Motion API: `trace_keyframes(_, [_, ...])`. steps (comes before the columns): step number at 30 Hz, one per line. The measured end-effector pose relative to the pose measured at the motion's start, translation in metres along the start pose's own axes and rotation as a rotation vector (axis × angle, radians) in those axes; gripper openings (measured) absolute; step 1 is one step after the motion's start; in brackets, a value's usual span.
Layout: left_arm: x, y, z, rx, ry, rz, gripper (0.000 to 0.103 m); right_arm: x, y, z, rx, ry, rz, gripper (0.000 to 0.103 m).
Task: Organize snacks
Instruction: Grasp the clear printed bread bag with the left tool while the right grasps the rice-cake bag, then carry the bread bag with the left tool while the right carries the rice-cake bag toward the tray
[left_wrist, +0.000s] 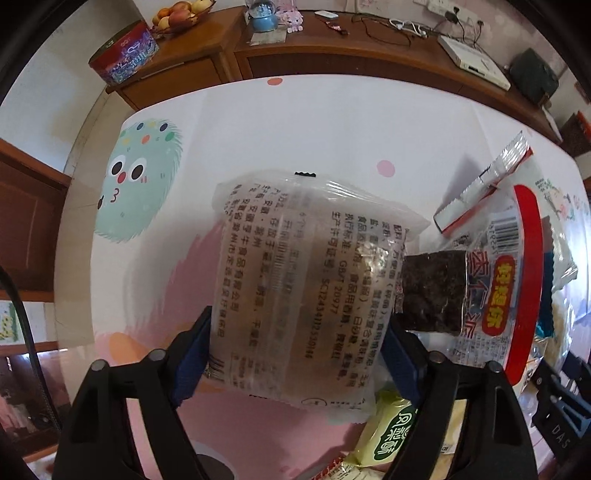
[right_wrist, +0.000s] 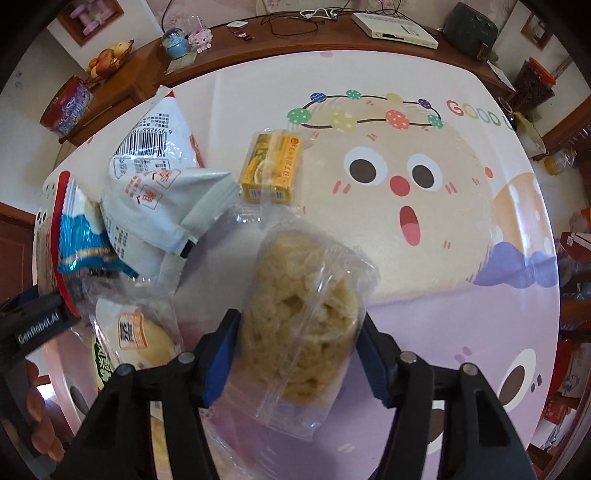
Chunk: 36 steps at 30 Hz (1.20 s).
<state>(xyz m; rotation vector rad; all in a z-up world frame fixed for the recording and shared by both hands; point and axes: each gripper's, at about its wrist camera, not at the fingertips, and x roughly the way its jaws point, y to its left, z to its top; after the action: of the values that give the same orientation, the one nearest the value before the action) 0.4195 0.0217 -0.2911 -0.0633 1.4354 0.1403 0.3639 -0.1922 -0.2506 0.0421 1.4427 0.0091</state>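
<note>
Left gripper (left_wrist: 295, 354), black arms with blue pads, clamped on a clear printed wrapper with a brownish cake inside (left_wrist: 295, 280), pointing straight down over the table. Right gripper (right_wrist: 297, 354), same build, squeezing a clear plastic pack of pale yellow puffed crispy snack (right_wrist: 303, 317), also aimed down, pack lifted a bit off the surface as far as can be told.

Underneath, a round table under a glossy cartoon cloth (right_wrist: 461, 314): pink and lilac patches, a minty fuzzy monster on the left-wrist side, a big surprised beige face on the other. Behind it, a brown wooden sideboard (left_wrist: 332, 51) with cables, a white set-top box, a blue snow globe, a fruit bowl and a red round tin.

Loose on the cloth between the two tools, one each: white crumpled bag with barcode (right_wrist: 155, 184), small yellow boxy packet (right_wrist: 271, 168), blue foil bag (right_wrist: 81, 240), dark seaweed-looking square pack (left_wrist: 432, 291), green-and-cream pineapple cake packet (left_wrist: 391, 435), big red-rimmed clear bag (left_wrist: 524, 280). All huddled close, some overlapping.

Fingertips of a hand (right_wrist: 40, 424) peeking in at the lower left edge of the right-wrist view.
</note>
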Motion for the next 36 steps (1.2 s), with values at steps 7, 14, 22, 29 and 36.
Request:
trace_keyframes(7, [-0.014,0.008,-0.008,-0.016,-0.070,0.026,0.062,-0.004,-0.010,-0.014,-0.003,0.008,0.015,0.058])
trace_keyframes(14, [-0.044,0.018,-0.038,0.011,-0.083,0.038,0.061,-0.032,-0.022,-0.025,0.024,-0.032,0.050,0.058])
trace_keyframes(22, [-0.120,0.036,-0.076,0.035,-0.169,0.014,0.061,-0.089,-0.029,-0.051,0.030,-0.122,0.083,0.058])
trace_keyframes(29, [-0.188,0.061,-0.125,0.051,-0.216,-0.022,0.061,-0.156,-0.026,-0.087,0.024,-0.228,0.132,0.058])
trace_keyframes(36, [-0.238,0.080,-0.182,0.058,-0.253,-0.077,0.061,-0.203,-0.016,-0.127,-0.015,-0.314,0.140,0.058])
